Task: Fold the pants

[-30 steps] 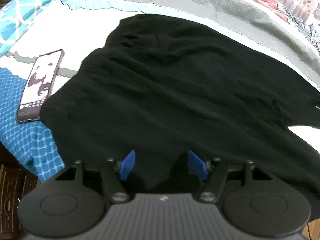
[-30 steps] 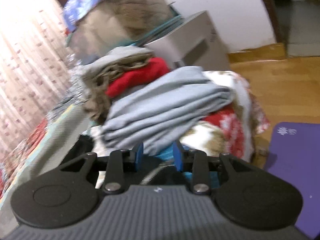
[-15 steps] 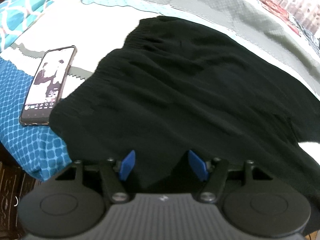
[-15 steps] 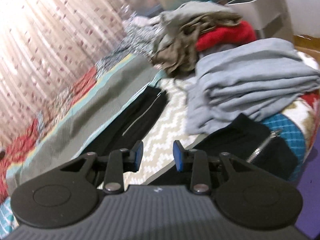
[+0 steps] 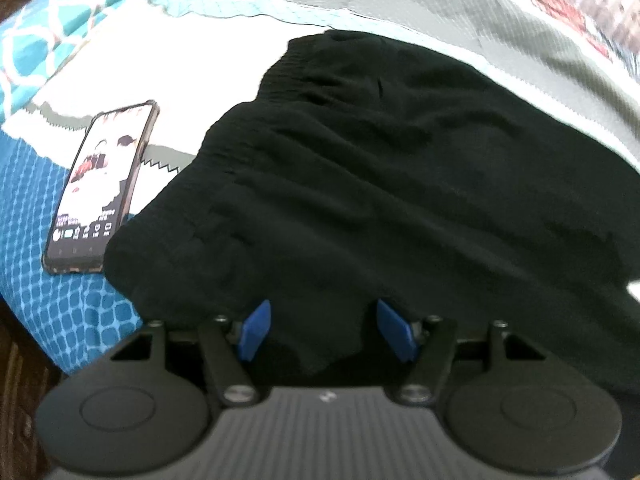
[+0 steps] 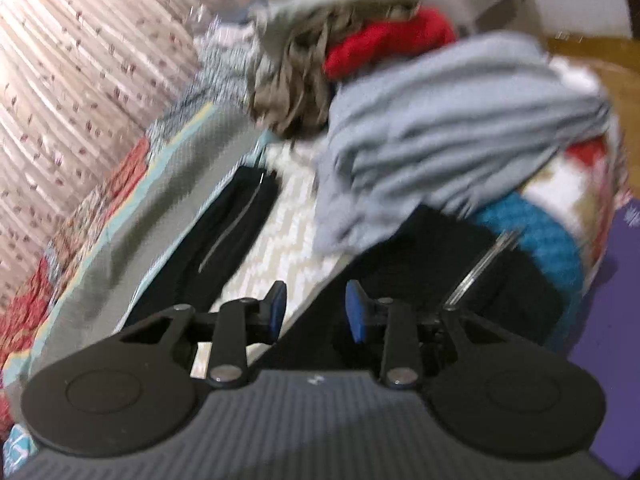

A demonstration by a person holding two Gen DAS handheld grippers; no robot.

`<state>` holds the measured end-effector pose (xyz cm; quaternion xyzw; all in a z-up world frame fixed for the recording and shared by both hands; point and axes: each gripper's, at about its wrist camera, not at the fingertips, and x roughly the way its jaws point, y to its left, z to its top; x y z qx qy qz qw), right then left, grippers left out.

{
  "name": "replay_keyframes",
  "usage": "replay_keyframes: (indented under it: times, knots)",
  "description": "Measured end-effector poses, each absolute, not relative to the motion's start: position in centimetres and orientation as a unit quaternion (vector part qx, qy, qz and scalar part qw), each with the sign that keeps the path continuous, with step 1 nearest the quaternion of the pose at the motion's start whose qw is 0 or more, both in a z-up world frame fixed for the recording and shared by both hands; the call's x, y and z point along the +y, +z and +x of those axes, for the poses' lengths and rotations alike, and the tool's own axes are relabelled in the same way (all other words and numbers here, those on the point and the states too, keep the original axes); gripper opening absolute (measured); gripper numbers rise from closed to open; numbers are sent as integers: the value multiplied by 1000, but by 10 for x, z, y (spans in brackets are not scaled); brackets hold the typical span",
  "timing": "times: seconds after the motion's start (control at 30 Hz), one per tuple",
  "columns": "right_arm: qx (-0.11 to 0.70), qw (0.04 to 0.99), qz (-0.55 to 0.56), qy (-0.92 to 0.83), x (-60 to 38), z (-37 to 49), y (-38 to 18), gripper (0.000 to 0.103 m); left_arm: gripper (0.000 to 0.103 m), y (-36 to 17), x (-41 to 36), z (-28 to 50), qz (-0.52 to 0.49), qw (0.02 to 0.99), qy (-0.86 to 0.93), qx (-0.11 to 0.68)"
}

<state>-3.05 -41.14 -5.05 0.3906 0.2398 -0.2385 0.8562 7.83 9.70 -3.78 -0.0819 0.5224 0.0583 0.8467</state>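
Observation:
Black pants [image 5: 380,184] lie spread flat on the bed, waistband toward the left in the left wrist view. My left gripper [image 5: 326,330] is open, its blue pads just above the near edge of the waist area, holding nothing. In the right wrist view the two black legs show: the far leg [image 6: 236,224] and the near leg [image 6: 424,264] with a silver zipper at its end. My right gripper [image 6: 316,312] is open and empty above the near leg's inner edge.
A phone [image 5: 100,188] with a lit screen lies left of the waistband near the bed's edge. A pile of grey [image 6: 448,140], red and brown clothes sits past the leg ends. A purple mat [image 6: 624,320] lies on the floor at right.
The left gripper has drifted left along the bed, so the pants and phone shifted right in view. The right gripper swung down from the clothes pile to the pant legs.

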Motion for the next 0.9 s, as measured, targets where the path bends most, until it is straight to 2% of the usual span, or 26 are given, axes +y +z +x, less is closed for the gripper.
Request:
replay_keyframes:
  times: [0.1, 0.17, 0.3, 0.57, 0.77, 0.9]
  knots:
    - [279, 838, 413, -222, -411, -12, -79, 36, 60, -39, 96, 79, -76, 847, 55, 524]
    - [294, 835, 402, -235, -412, -4, -92, 30, 60, -38, 99, 79, -84, 846, 54, 524]
    - [295, 839, 387, -242, -409, 0, -75, 32, 60, -29, 106, 75, -102, 847, 51, 519]
    - [248, 868, 370, -218, -408, -16, -30, 34, 61, 0, 149, 60, -138, 865, 82, 475]
    - [249, 865, 380, -215, -403, -28, -28, 35, 61, 2, 170, 43, -195, 859, 64, 469]
    - [258, 854, 393, -223, -401, -46, -34, 35, 65, 11, 172, 32, -199, 869, 52, 450]
